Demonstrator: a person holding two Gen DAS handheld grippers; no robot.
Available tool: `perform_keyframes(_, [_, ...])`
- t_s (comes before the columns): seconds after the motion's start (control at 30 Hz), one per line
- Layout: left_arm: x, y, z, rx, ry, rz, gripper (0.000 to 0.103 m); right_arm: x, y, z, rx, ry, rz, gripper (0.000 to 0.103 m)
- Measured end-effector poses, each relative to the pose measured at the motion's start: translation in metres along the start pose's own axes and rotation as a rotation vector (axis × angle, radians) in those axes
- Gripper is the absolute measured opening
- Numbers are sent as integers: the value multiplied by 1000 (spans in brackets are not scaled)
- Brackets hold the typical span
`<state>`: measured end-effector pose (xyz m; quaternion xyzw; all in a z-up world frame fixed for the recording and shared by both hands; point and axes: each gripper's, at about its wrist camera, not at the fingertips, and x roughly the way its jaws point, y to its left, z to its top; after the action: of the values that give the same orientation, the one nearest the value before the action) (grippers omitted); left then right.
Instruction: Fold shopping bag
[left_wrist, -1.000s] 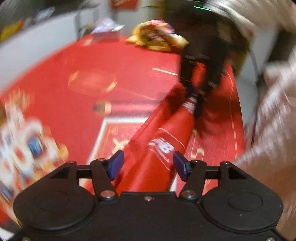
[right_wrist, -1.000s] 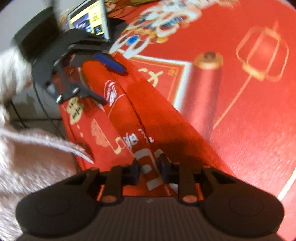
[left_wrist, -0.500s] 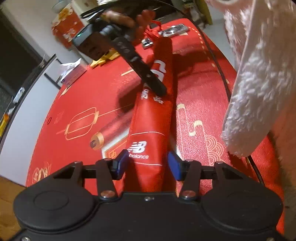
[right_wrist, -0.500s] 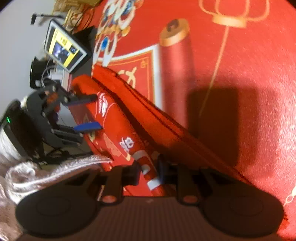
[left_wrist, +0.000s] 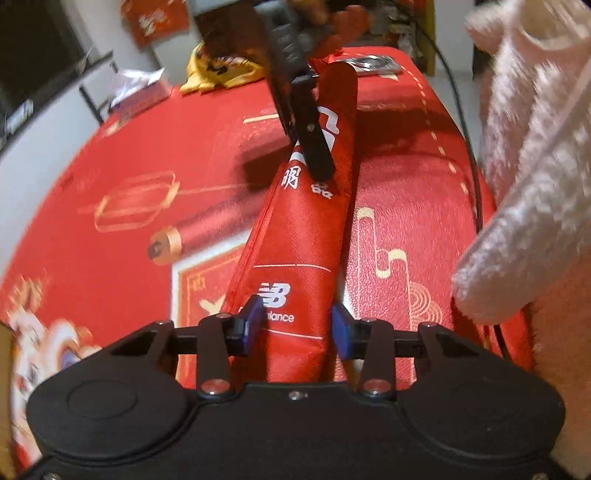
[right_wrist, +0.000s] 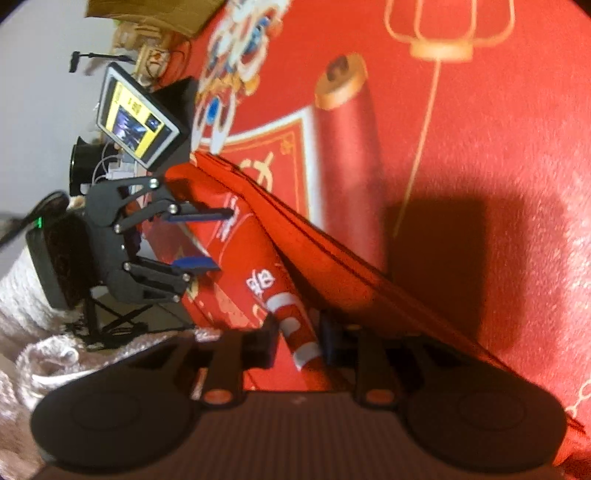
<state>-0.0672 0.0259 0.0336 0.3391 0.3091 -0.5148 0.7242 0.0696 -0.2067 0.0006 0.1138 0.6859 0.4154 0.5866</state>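
The red shopping bag (left_wrist: 299, 236) with white New Balance lettering is folded into a long narrow strip and held stretched between both grippers above the red table. My left gripper (left_wrist: 297, 325) has its blue pads on either side of one end of the bag, with the fabric filling the gap. My right gripper (right_wrist: 299, 343) is shut on the other end of the bag (right_wrist: 280, 266). Each gripper shows in the other's view: the right one (left_wrist: 303, 122), the left one (right_wrist: 199, 240).
A red tablecloth (left_wrist: 147, 155) with gold lantern and scroll prints covers the table. A yellow cloth heap (left_wrist: 218, 70) and a tissue pack (left_wrist: 136, 85) lie at the far edge. A lit tablet (right_wrist: 136, 118) stands at the table end. My fluffy pink sleeve (left_wrist: 535, 166) hangs at right.
Both grippers have swung round with the bag, which stays stretched between them. The right gripper has come closer to the left one and stands higher over the bag.
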Motion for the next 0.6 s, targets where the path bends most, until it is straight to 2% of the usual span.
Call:
perform_keyframes(0.1, [-2, 7, -1, -51, -7, -33, 40, -19, 16, -9, -71, -118, -68, 39])
perform_keyframes(0.13, [-2, 9, -2, -67, -8, -43, 40, -26, 25, -14, -113, -155, -118, 44])
perform_keyframes(0.2, [-2, 14, -2, -100, -11, -64, 40, -39, 47, -29, -255, -222, -254, 49])
perform_keyframes(0.27, [-2, 19, -2, -138, -15, -87, 40, -41, 73, -48, -445, -252, -408, 55])
perform_keyframes(0.33, [-2, 24, -3, -174, -18, -109, 40, -31, 97, -69, -650, -252, -533, 55])
perform_keyframes(0.47, [0, 31, -2, -213, -19, -137, 40, 1, 125, -103, -966, -226, -673, 55])
perform_keyframes(0.53, [1, 33, -2, -233, -18, -148, 40, 21, 130, -114, -1078, -198, -725, 55])
perform_keyframes(0.6, [1, 36, -3, -253, -19, -156, 40, 37, 130, -119, -1123, -189, -767, 55])
